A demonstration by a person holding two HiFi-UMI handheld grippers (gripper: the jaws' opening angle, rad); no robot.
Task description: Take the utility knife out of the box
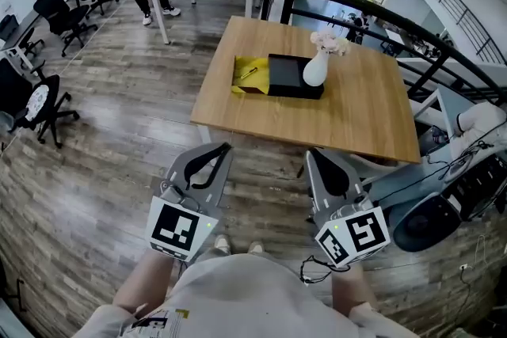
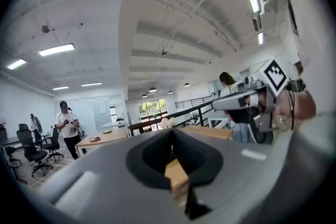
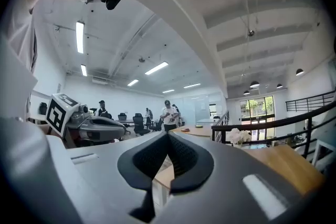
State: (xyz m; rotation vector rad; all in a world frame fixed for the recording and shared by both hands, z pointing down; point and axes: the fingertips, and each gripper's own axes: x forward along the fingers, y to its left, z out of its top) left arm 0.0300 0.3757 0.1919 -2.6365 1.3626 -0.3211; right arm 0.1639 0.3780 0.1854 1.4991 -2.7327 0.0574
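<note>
Low in frame, left gripper [image 1: 224, 147] and right gripper [image 1: 311, 155] sat clenched, empty, well apart from the black rectangular box [image 1: 295, 76]; approach step, next likely needed reaching and opening.

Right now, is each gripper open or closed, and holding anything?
Left gripper: closed, holding nothing.
Right gripper: closed, holding nothing.

Matt wooden table [image 1: 372, 107], glossy smooth vase [image 1: 315, 71], matt box [image 1: 281, 71], wood-plank floor [image 1: 119, 131]
</note>
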